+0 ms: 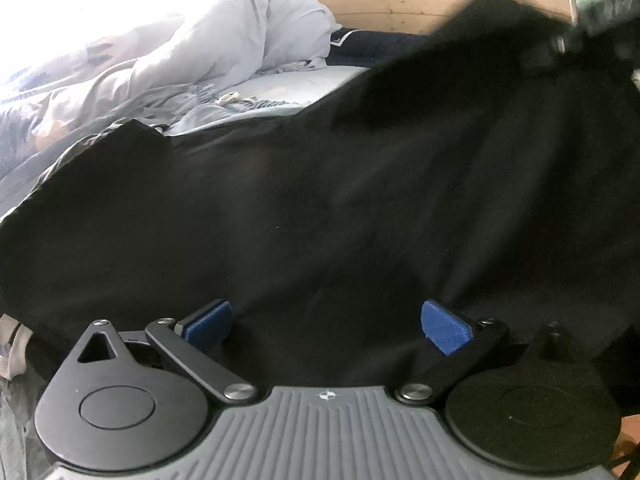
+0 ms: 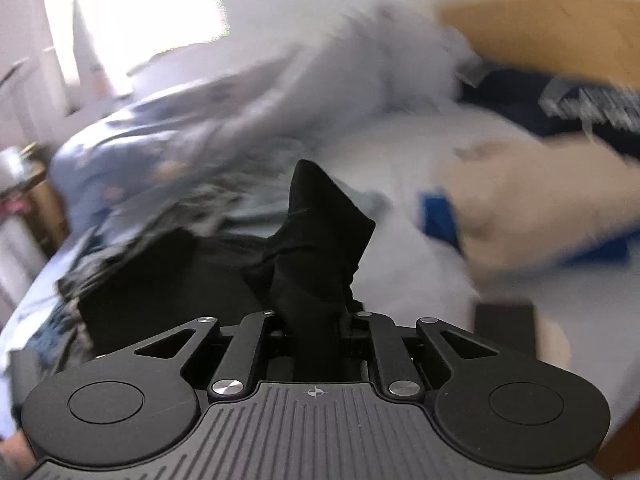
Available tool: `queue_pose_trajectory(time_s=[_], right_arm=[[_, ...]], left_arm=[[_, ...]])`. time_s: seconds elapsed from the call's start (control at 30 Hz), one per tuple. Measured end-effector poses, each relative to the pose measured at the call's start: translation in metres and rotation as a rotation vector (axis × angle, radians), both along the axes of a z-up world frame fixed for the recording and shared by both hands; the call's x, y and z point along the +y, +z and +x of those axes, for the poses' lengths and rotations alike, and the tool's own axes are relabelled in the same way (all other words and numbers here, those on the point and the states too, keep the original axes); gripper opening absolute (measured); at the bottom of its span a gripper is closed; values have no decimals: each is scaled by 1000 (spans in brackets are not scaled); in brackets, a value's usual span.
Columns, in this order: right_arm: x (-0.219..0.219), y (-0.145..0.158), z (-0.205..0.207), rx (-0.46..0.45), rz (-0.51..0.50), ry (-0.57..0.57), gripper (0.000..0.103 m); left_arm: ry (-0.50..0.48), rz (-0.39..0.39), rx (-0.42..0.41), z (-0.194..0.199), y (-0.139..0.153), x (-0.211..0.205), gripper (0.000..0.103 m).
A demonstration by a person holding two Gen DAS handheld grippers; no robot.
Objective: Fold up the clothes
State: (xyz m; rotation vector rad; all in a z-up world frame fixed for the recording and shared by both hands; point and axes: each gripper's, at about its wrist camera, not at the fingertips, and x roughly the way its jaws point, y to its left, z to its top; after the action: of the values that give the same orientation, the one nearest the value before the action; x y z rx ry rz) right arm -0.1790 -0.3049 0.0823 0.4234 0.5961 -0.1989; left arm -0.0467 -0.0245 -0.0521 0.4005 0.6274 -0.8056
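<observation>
A black garment [image 1: 320,200] lies spread across the bed and fills most of the left wrist view. Its right part rises up toward the top right, lifted off the bed. My left gripper [image 1: 326,324] is open, its blue pads [image 1: 444,326] wide apart just above the cloth, holding nothing. In the right wrist view my right gripper [image 2: 316,316] is shut on a bunched fold of the black garment [image 2: 320,232], which sticks up between the fingers. The rest of the garment trails down to the left. This view is motion-blurred.
A rumpled light-blue duvet [image 1: 160,68] lies along the far side of the bed [image 1: 312,80]. A wooden headboard [image 1: 400,4] stands behind, with a dark navy pillow [image 1: 372,46] below it. A beige item [image 2: 532,208] and a blue item [image 2: 438,216] lie to the right.
</observation>
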Motion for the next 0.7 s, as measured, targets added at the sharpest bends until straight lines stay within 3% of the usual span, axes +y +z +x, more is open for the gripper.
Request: queue_pose_trajectory(time_s=[0.2,0.3,0.43,0.7], right_arm=[[-21,-27,-11,77,76,-96,32],[-19,-37,-15,104,91,-100,62],[-9,-48,-30,133,83,-110,67],[4,-71,-59,220,162,-136,73]], left_arm=[[-24,9,-26,-1,1,-1,103],[-24,-8,-50,0,2,2,103],[-10,-7,-54,-1,2,5,103],[-35,4,-95,-10,7,1,103]])
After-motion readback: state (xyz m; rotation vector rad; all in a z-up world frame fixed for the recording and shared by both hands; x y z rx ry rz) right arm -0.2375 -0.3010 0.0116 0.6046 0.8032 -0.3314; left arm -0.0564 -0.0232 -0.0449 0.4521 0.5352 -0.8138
